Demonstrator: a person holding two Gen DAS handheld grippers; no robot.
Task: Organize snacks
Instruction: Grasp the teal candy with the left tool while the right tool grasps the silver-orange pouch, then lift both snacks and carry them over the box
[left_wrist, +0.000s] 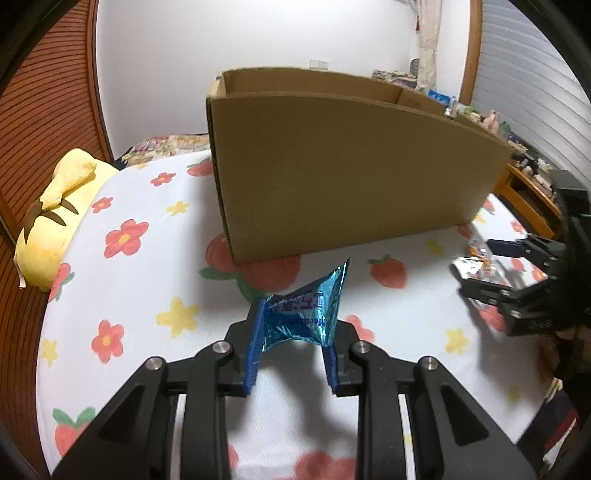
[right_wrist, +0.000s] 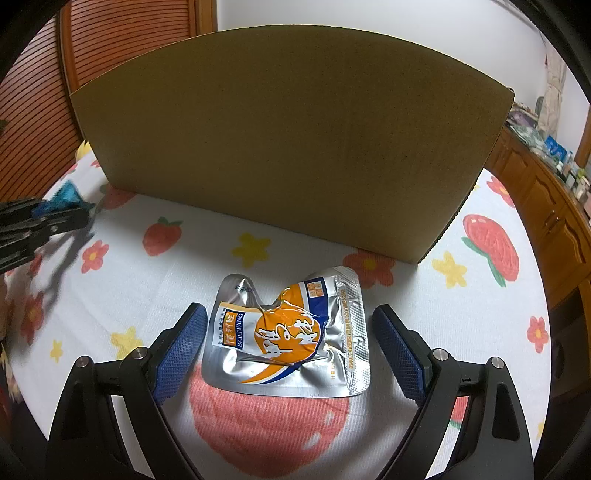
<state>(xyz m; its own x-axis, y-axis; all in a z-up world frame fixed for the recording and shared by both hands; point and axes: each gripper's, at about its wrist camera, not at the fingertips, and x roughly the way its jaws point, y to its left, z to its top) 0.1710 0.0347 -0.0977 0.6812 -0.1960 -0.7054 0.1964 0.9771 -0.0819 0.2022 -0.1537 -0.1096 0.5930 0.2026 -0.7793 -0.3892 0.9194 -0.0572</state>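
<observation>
Left gripper (left_wrist: 293, 341) is clenched on a blue packet (left_wrist: 308, 310), its blue pads (left_wrist: 255, 343) pinching the crumpled foil from both sides so that the packet's far corner sticks up and away. Packet and gripper sit in front of the box (left_wrist: 354, 173), near the box's left corner and short of its front wall. The right wrist view shows the same gripper at the left edge, near the box's left end, with the blue foil between its fingers (motion-blurred there, so no finer detail can be read).

Right gripper (right_wrist: 288, 349) is spread wide, its fingers (right_wrist: 181, 347) standing either side of a silver pouch (right_wrist: 291, 336) without visibly touching it. The pouch, printed in orange and blue with the word BAILIWANG, lies flat and wrinkled on the sheet (right_wrist: 122, 306), in front of the box's front wall and toward its right half. A gap of sheet separates the pouch's far edge from the box. In the left wrist view this gripper appears at the right, off the box's right front corner, with the pouch a blur between its fingers.

The box is plain brown cardboard, open-topped, resting on the flower-and-strawberry sheet; its inside cannot be seen. A yellow plush (left_wrist: 61, 218) lies well to the left of the box, at the sheet's edge.
</observation>
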